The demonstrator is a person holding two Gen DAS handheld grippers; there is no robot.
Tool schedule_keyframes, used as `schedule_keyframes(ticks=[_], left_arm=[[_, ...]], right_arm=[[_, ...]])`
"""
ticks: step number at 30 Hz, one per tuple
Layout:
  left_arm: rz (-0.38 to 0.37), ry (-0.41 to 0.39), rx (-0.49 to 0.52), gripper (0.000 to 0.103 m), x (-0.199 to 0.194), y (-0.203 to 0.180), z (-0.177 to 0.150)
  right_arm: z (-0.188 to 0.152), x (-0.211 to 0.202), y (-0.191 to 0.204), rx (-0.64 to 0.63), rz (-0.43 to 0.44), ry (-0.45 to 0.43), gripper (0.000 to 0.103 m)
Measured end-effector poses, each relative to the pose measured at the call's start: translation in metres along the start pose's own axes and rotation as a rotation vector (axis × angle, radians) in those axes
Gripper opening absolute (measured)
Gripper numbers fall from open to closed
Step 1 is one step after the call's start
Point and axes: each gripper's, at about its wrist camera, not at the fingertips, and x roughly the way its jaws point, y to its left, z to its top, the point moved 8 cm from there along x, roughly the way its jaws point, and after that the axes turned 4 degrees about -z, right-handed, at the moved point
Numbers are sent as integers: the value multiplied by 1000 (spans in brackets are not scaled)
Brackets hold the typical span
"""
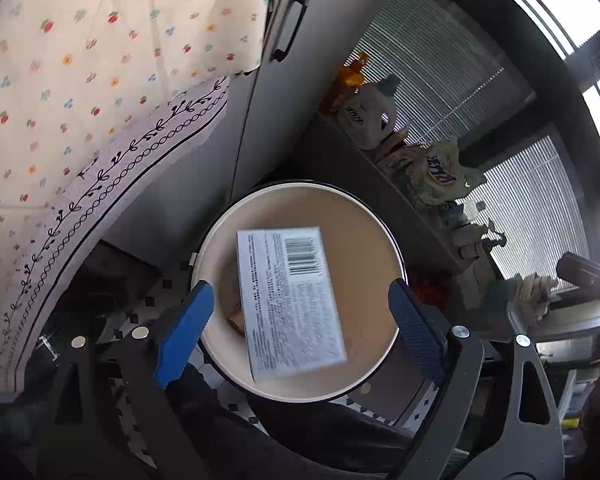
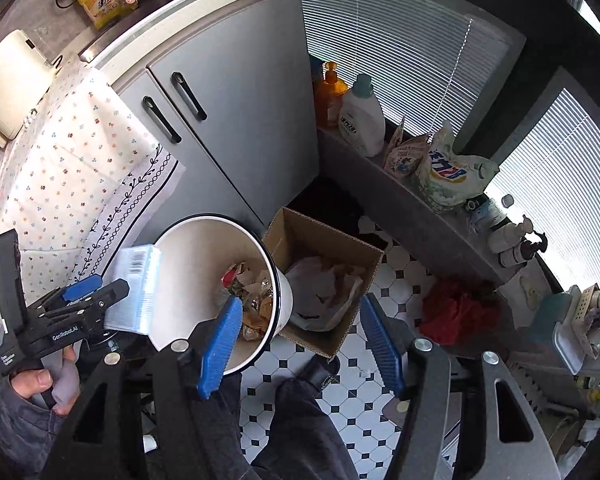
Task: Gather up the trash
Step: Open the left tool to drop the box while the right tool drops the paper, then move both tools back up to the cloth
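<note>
You're on the drop step: left gripper [image 1: 296, 330] stands wide, the white box [image 1: 290, 300] free over the bin [image 1: 364, 240]; right gripper [image 2: 300, 344] gapes empty; next seek more trash toward 3 o'clock.

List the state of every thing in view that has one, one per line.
Left gripper: open, above the bin.
Right gripper: open, empty.
White box: loose between the left jaws, over the bin.
Bin: no lid, scraps inside.
Cardboard box: flaps open, paper inside.
Cabinet doors: closed.
Blinds: lowered.
</note>
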Motion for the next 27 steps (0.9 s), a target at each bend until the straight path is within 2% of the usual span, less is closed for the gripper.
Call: schedule_keyframes(ticks=[3,9,18,27], left_arm=[[1,-16,-51,93,-9,15,3],[24,-87,-62,94,-50,35,17],[79,-257,-108,95,-139,77,46],[155,-431,-162,96,-234,137,65]], right_arm=[[1,-2,-2,6,3,-3,61],[12,-3,22,-19,47,-17,61],[50,-26,106,-113,154,-84,61],[91,-60,211,-219,254,-163,70]])
